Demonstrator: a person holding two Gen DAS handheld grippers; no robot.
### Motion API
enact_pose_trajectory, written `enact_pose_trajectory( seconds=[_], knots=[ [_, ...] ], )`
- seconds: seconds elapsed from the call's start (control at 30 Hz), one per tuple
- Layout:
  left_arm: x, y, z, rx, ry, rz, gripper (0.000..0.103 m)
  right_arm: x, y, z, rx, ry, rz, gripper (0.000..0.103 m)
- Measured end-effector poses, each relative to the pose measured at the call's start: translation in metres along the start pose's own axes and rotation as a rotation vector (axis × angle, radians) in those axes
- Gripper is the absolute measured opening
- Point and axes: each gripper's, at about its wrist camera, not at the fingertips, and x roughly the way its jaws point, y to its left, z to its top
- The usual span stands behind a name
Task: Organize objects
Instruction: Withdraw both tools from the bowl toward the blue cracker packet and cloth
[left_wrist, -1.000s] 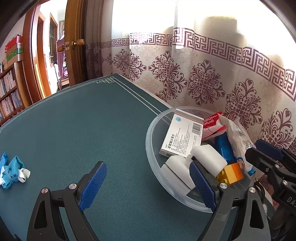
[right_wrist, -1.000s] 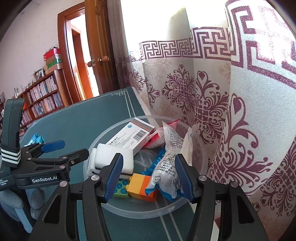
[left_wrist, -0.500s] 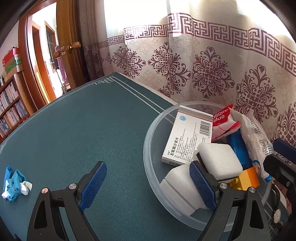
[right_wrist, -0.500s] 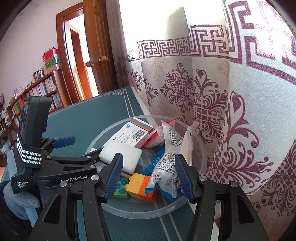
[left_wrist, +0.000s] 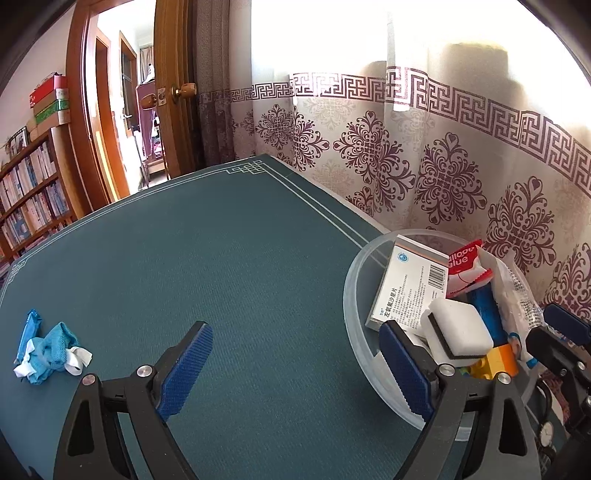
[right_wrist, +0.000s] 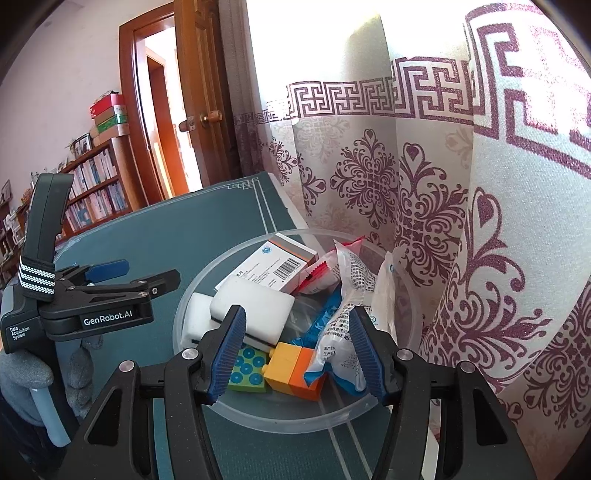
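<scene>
So basically everything's been collected into the clear plastic bowl (right_wrist: 402, 373), which sits at the desk (left_wrist: 221, 266) edge right up against the patterned curtain (left_wrist: 443, 177). Makes sense as a catch-all: it's wide and shallow, so stuff can just be dropped in from above. Inside there's a medicine box (right_wrist: 273, 266) leaning on the far wall, a white sponge with a dark layer (right_wrist: 255, 310) lying on top of another white one, a red glue packet (left_wrist: 465, 266), a crinkly clear packet with print (right_wrist: 343, 325), an orange-yellow toy brick (right_wrist: 295, 369) and a green studded brick (right_wrist: 247, 373) at the near side.

The right tongs (right_wrist: 295, 354) hover over the near rim of the bowl, partly apart with nothing clamped between them. Looks to me like they're just parked there, maybe steadying or waiting.

The left tongs (left_wrist: 295, 369) are spread wide and empty, over bare desk just beside the bowl, angled out toward the left side. My guess is that's because the only thing not in the bowl yet is the crumpled blue-and-white wrapper bundle (left_wrist: 48, 350), sitting well apart on the far left of the desk. Wide jaws suit that floppy bundle.
</scene>
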Motion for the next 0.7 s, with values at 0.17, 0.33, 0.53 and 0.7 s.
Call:
enact_pose_trajectory(
  seconds=[0.17, 0.33, 0.53, 0.7],
  knots=[
    [-0.006, 0.019, -0.005, -0.023, 0.002, 0.023, 0.095, -0.003, 0.006, 0.002, -0.004, -0.008, 0.000, 0.060],
    [-0.015, 0.042, -0.007, -0.051, -0.011, 0.058, 0.096, -0.008, 0.016, 0.006, -0.018, -0.023, 0.006, 0.060],
    [-0.029, 0.076, -0.012, -0.102, -0.028, 0.107, 0.097, -0.014, 0.038, 0.008, -0.045, -0.032, 0.046, 0.060],
    [-0.037, 0.103, -0.019, -0.146, -0.034, 0.145, 0.097, -0.012, 0.060, 0.008, -0.071, -0.022, 0.084, 0.060]
  ],
)
